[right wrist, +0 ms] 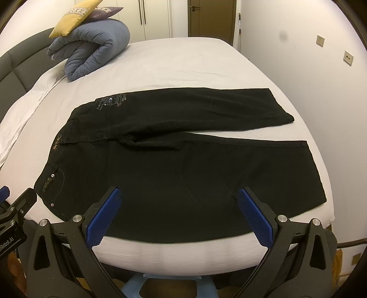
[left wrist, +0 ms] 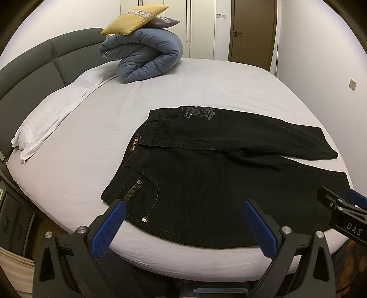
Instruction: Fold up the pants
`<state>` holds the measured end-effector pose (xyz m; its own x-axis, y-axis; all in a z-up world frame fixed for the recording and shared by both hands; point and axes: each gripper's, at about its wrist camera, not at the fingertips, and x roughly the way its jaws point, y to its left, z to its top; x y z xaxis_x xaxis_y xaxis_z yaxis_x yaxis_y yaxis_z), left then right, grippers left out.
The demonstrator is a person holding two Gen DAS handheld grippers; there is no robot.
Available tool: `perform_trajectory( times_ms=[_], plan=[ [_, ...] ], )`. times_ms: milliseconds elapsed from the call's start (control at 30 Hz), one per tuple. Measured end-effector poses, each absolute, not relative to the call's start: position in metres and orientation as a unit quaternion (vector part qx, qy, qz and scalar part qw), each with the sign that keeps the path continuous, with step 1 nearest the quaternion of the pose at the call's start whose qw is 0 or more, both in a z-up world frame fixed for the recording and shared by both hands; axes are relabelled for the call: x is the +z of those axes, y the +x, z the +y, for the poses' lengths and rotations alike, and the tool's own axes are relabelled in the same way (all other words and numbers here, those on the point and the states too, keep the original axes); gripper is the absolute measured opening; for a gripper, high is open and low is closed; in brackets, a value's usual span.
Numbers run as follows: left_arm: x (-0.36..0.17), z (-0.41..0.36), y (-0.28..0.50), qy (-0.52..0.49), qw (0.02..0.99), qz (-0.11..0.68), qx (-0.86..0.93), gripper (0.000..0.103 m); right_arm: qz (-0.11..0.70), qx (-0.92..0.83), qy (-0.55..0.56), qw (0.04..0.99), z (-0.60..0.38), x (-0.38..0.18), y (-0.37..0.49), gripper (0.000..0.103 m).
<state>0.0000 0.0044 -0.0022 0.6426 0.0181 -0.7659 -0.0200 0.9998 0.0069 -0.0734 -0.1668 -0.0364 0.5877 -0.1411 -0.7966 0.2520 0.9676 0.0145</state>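
Black jeans [left wrist: 206, 174] lie flat on the bed, waistband to the left, both legs spread out to the right with a narrow gap between them; they also show in the right wrist view [right wrist: 183, 160]. My left gripper [left wrist: 184, 206] is open and empty, hovering over the near edge of the hip and pocket area. My right gripper [right wrist: 180, 192] is open and empty, over the near edge of the near leg. The right gripper's tip shows at the right edge of the left wrist view [left wrist: 339, 206].
The bed [left wrist: 103, 137] has a light grey sheet and a dark headboard [left wrist: 41, 62] at left. A rolled blue duvet [left wrist: 146, 57] with a yellow cushion [left wrist: 135, 20] sits at the far side. A white pillow [left wrist: 52, 114] lies at left. A wall stands close on the right.
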Motion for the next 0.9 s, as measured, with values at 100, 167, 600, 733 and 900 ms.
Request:
perform_trajectory(
  times_ms=[100,167,600,733,900],
  plan=[
    [-0.0033,0.0047,0.0000,-0.001,0.906,0.423,0.011,0.103,0.441,-0.110,0.062,0.889,-0.1664,-0.0372,-0.0722,0.103],
    [-0.0037,0.0051,0.0002,-0.001,0.906,0.423,0.011,0.103,0.441,-0.110,0.062,0.889,-0.1661,-0.0372,-0.0721,0.103],
    [-0.0042,0.0041,-0.0006,0.001,0.907,0.421,0.011,0.103,0.440,-0.105,0.061,0.890,-0.1607,-0.0382,-0.0746,0.103],
    [-0.0038,0.0039,-0.0008,0.001,0.907,0.420,0.011,0.103,0.440,-0.103,0.062,0.890,-0.1605,-0.0374,-0.0757,0.103],
    [-0.0036,0.0040,-0.0007,0.001,0.907,0.421,0.012,0.103,0.440,-0.104,0.062,0.890,-0.1599,-0.0375,-0.0758,0.103]
  ],
)
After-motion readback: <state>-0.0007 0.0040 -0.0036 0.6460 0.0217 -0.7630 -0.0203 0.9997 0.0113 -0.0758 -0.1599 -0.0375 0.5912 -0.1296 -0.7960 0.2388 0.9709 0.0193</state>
